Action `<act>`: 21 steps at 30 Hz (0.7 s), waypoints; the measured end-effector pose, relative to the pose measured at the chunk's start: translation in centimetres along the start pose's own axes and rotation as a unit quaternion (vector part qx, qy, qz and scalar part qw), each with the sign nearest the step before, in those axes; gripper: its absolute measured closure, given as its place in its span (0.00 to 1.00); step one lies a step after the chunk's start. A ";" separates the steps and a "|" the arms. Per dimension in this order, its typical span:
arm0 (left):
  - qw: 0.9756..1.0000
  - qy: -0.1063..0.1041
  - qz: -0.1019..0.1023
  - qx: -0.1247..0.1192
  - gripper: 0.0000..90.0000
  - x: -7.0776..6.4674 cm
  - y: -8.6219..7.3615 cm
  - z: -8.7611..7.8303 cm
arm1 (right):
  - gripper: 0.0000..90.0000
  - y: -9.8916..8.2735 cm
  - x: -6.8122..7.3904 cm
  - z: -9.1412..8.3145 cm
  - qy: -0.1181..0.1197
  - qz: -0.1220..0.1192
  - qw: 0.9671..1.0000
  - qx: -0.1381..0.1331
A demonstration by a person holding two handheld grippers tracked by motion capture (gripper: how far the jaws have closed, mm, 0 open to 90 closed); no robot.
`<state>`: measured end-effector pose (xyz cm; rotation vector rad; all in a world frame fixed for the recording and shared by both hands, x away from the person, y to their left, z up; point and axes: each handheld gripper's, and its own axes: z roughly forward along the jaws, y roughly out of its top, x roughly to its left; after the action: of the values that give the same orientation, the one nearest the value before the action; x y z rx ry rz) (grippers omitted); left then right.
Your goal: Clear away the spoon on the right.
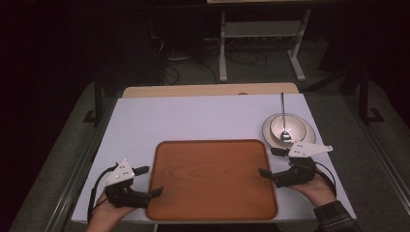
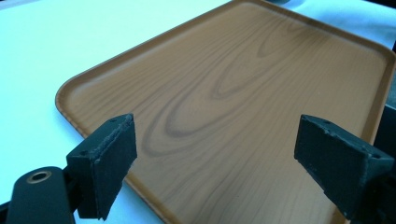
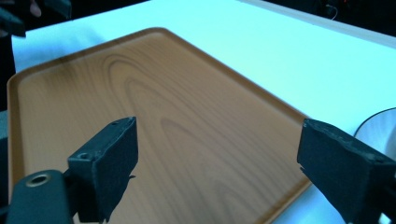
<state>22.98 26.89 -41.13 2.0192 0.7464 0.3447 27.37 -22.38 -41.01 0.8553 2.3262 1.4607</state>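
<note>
Tray [image 1: 212,181] sits flat on the white table [image 1: 203,116], near-centre, wood-grain brown with a raised rim, its near edge close to the table's near edge. Left gripper [image 1: 151,182] is at the tray's left edge, jaws spread wide, one tip just off the rim and the other reaching over the near-left part of the rim; nothing between them. Left gripper view: left gripper [image 2: 212,156] has both black pads far apart with bare tray [image 2: 243,93] surface between, gripping nothing. Right gripper [image 1: 269,162] is at the tray's right edge, jaws also spread wide, tips at or just over the rim; can't tell if they touch it. Right gripper view: right gripper [image 3: 217,156] with pads wide apart over the tray [image 3: 154,121], holding nothing, and the plate [image 3: 380,128] edge showing at far right. Left hand [image 1: 104,212] and right hand [image 1: 316,188] hold the grippers from the near side. Plate [image 1: 304,129] with a bowl [image 1: 285,123] on it sits right of the tray's far-right corner, just beyond the right gripper. Spoon [image 1: 284,121] rests in the bowl, handle pointing far
</note>
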 end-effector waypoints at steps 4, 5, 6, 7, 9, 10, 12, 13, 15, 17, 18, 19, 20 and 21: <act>1.000 -0.002 0.000 0.000 0.14 -0.1 -0.1 0.0 | 0.13 0.5 -0.6 -0.1 -0.010 0.001 1.000 -0.001; 1.000 -0.002 0.001 0.001 0.14 -0.1 -0.1 -0.1 | 0.13 0.7 -0.6 -0.2 -0.013 0.000 1.000 0.000; 1.000 -0.002 0.001 0.001 0.14 -0.1 -0.1 -0.1 | 0.13 0.8 -0.7 -0.2 -0.015 -0.001 1.000 -0.002; 1.000 -0.002 -0.002 -0.004 0.14 0.0 -0.2 -0.2 | 0.13 1.0 -0.7 -0.2 -0.016 0.000 1.000 -0.003; 1.000 -0.002 -0.002 -0.005 0.14 0.1 -0.3 -0.3 | 0.13 1.2 -0.8 -0.1 -0.019 -0.004 1.000 -0.001; 1.000 -0.002 -0.002 -0.005 0.14 0.1 -0.3 -0.3 | 0.13 1.3 -0.8 0.0 -0.020 -0.005 1.000 -0.001; 1.000 -0.002 -0.004 -0.007 0.14 0.1 -0.4 -0.5 | 0.13 1.5 -0.9 0.0 -0.020 -0.005 1.000 0.000; 1.000 -0.003 -0.004 -0.007 0.14 0.1 -0.4 -0.5 | 0.13 1.5 -0.9 0.1 -0.021 -0.006 1.000 0.001; 1.000 -0.002 -0.004 -0.008 0.14 0.0 -0.3 -0.5 | 0.13 1.6 -0.9 0.2 -0.021 -0.007 1.000 0.000; 1.000 -0.002 -0.003 -0.008 0.14 0.0 -0.3 -0.5 | 0.13 1.7 -1.0 0.2 -0.021 -0.007 1.000 0.001; 1.000 -0.002 -0.004 -0.008 0.14 0.0 -0.3 -0.5 | 0.13 1.7 -1.0 0.3 -0.021 -0.008 1.000 0.003; 1.000 -0.001 -0.004 -0.009 0.14 0.1 -0.3 -0.5 | 0.13 1.8 -1.1 0.3 -0.022 -0.008 1.000 0.001; 1.000 -0.001 -0.004 -0.009 0.14 0.1 -0.3 -0.5 | 0.13 1.9 -1.2 0.3 -0.022 -0.007 1.000 0.001; 1.000 -0.001 -0.003 -0.009 0.14 0.1 -0.2 -0.5 | 0.13 1.9 -1.2 0.3 -0.023 -0.006 1.000 0.001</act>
<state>22.70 27.39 -41.06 1.9993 0.7449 0.3443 29.15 -22.30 -39.55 0.8645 2.2961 1.4193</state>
